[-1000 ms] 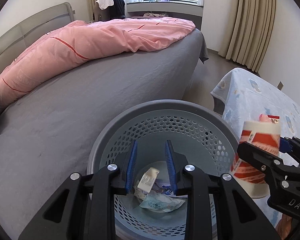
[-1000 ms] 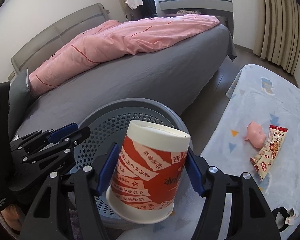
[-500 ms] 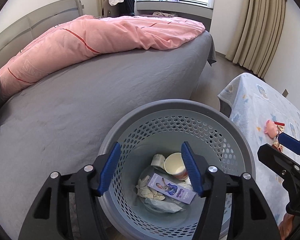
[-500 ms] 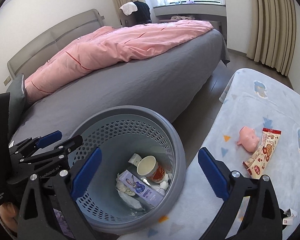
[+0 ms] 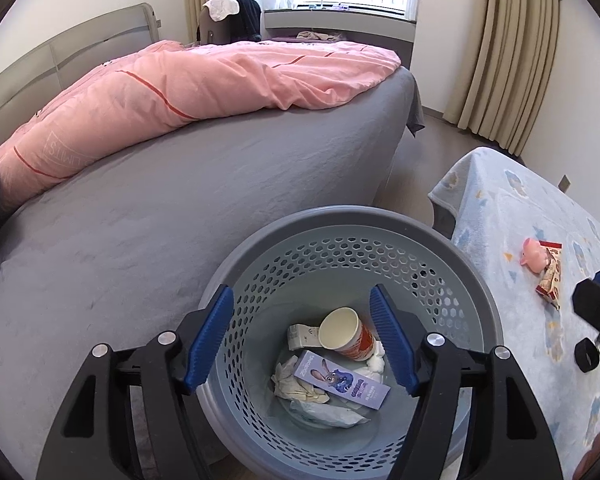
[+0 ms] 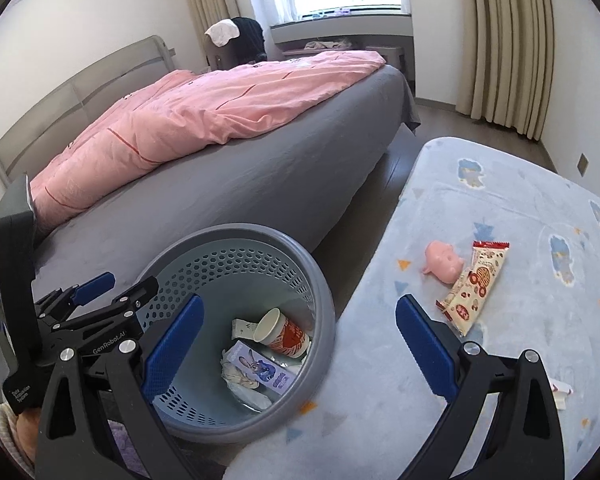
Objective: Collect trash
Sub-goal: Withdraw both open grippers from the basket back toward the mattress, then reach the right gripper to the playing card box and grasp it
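A grey perforated trash basket (image 5: 340, 220) (image 6: 324, 300) stands between the bed and a low blanket-covered table. Inside lie a red-and-white paper cup (image 5: 346, 334) (image 6: 284, 330), a purple carton (image 5: 342, 380) (image 6: 260, 368) and crumpled paper. My left gripper (image 5: 306, 340) is open and empty over the basket; it also shows in the right wrist view (image 6: 112, 290). My right gripper (image 6: 296, 344) is open and empty above the basket's right rim and the table edge. A snack wrapper (image 6: 474, 286) (image 5: 550, 280) lies on the table.
A pink pig toy (image 6: 442, 262) (image 5: 534, 254) lies beside the wrapper on the light blue blanket (image 6: 520, 200). A white scrap (image 6: 560, 392) lies near the right fingers. The grey bed (image 5: 160, 208) with a pink duvet (image 5: 180, 84) is to the left and behind.
My right gripper opened and the paper cup fell into the basket. My left gripper opened and dropped the purple carton. Both grippers rose and drew back a little.
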`<state>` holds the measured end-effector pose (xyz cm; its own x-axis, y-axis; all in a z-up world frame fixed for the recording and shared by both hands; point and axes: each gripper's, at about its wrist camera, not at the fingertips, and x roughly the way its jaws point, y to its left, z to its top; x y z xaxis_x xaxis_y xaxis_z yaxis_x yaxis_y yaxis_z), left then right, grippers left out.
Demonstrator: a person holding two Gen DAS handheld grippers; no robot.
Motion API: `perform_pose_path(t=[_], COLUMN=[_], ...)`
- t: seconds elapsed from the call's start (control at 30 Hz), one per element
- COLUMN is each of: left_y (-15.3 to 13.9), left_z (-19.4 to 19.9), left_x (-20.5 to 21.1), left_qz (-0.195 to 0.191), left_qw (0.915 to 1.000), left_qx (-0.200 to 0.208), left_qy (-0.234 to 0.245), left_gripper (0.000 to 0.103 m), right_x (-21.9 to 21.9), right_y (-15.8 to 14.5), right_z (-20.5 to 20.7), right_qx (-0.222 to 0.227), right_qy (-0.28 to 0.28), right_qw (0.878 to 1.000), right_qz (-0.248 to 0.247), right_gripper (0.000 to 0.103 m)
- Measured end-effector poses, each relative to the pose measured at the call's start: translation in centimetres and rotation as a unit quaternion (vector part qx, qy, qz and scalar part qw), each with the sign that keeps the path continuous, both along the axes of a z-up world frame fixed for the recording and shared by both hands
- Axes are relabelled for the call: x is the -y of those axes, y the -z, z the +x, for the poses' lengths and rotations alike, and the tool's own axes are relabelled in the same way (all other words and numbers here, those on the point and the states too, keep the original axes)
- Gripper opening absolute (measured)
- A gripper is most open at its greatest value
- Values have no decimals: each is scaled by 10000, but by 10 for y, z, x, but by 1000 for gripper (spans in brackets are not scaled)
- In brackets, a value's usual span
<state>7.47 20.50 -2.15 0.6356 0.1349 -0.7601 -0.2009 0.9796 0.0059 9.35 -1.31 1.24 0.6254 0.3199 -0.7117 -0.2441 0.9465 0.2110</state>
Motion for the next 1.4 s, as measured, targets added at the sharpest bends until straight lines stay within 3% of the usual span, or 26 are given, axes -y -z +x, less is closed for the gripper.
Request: perform_pose_path(t=[0.23,0.63,1.0,1.4], left_y=[-6,-23,-28,-30], left_z=[-13,-31,-30,-2], left_x=[10,37,115,196], left_qz=[3,-64,-7,-32], left_qw=[9994,9974,9904,9798], left_qx=[72,293,264,280], left_qy=[341,653,1359,1979], left_gripper=[68,68,68,68], right_x=[45,139,191,211], right_y=[-21,-59,-35,15], right_z=[-28,-78,-88,-73], right_qx=[5,244,207,29], right_qy=[711,1561,1661,1515], right_qw=[9973,9873,9858,9879], right_qz=[166,-145,-152,-332], right_gripper=[95,95,96,96])
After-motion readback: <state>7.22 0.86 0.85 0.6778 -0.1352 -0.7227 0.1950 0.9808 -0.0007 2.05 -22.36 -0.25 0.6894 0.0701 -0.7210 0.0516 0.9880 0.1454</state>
